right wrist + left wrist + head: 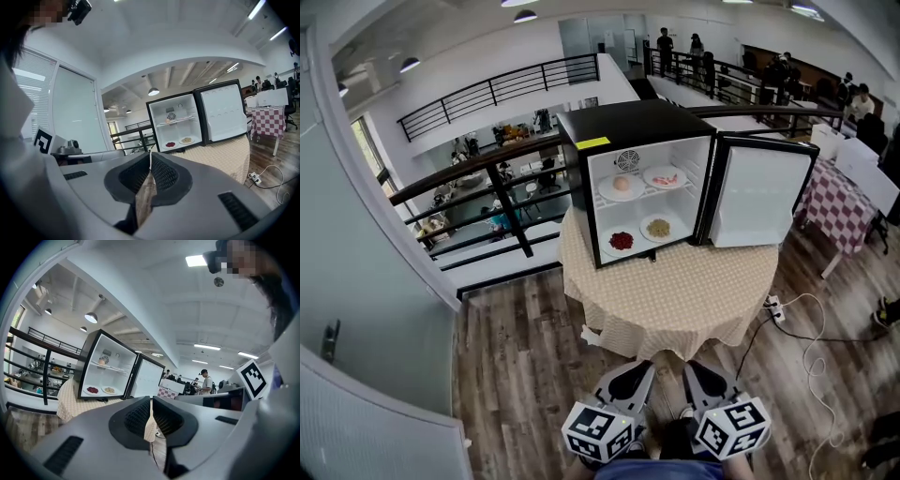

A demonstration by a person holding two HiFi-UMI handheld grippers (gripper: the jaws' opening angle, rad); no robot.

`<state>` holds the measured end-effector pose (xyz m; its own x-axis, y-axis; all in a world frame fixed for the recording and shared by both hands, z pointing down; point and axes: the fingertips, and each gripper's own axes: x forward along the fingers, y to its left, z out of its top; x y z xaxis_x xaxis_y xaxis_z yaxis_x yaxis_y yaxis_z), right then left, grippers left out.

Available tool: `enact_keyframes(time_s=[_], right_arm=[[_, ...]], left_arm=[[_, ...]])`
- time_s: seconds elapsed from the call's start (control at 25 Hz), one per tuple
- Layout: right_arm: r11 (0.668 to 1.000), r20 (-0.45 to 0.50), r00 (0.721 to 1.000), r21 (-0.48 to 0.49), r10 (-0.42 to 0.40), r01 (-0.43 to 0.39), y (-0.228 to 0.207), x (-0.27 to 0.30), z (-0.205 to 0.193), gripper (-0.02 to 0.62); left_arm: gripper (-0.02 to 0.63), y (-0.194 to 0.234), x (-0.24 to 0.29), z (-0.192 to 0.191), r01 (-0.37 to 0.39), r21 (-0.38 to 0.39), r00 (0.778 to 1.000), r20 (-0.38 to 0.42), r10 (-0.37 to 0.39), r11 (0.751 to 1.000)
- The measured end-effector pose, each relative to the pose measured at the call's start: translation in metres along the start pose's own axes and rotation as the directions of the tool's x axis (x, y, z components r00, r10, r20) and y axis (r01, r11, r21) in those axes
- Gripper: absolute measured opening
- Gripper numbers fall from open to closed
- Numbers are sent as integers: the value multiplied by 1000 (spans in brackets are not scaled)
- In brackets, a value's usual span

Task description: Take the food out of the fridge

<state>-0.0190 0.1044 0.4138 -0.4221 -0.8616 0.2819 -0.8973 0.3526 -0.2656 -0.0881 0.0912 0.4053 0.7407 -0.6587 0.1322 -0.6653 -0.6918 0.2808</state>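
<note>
Fingers of the left gripper [151, 401] and right gripper [150, 157] are pressed together, empty, well short of the open black mini fridge [581, 141]. Unless they spread, they could shove its white plates of food [622, 186] backward.

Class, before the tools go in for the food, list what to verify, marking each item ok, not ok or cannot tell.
1. Fridge door open: ok.
2. Four plates visible on the shelves: ok.
3. Bare table before the fridge: ok.
4. Left tool open: not ok, shut.
5. Right tool open: not ok, shut.
6. Tools at the fridge: not ok, both short of the table.
</note>
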Motion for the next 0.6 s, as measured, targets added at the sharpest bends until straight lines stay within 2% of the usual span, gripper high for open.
enact_keyframes(time_s=[0.2,0.6], right_arm=[[1000,-19,1000,16,13,-13,-21,19,-1,24],[996,-50,996,-41,73,-75,-104,74,45,25]], left_arm=[[17,13,21,-2,-19,-2,1000,-13,19,1000],[17,36,121,29,-88,-23,995,35,89,996]])
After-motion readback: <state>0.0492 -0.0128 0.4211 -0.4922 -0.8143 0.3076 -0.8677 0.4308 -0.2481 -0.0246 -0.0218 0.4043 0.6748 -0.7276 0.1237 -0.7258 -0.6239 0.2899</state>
